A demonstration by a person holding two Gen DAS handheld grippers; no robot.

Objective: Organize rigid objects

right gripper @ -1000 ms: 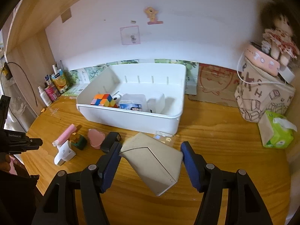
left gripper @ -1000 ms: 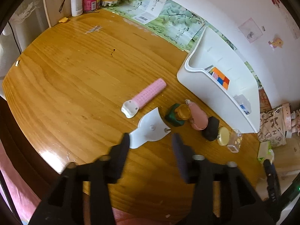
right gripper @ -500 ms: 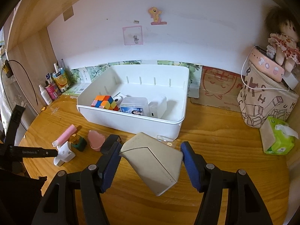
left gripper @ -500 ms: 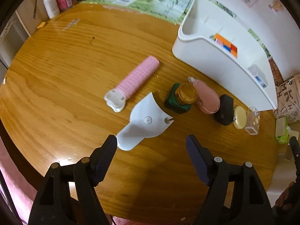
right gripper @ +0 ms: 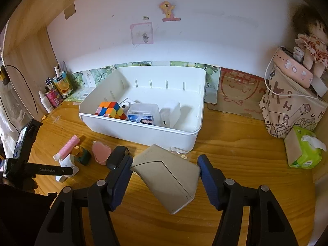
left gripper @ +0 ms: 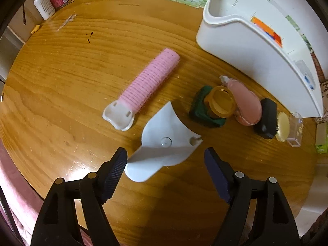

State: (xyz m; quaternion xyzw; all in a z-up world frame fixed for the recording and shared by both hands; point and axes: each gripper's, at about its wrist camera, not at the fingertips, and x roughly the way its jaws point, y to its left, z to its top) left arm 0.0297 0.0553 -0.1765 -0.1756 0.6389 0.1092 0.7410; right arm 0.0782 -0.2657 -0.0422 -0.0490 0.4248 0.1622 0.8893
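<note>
A wooden table carries a white bin toward the wall. In front of the bin lie a pink roller, a white scraper, a green jar with an amber lid, a pink case, a black block and a clear box. Bottles stand at the far left; a tissue pack and a bag sit at the right.

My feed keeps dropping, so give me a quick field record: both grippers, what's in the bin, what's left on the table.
left gripper: open, low over the white scoop, jaws either side of its near end
right gripper: shut on beige box, held in front of the bin
bin: cube, clear case, white box, small white round item
table: pink roller, green bottle, pink case, black case, clear compact
</note>
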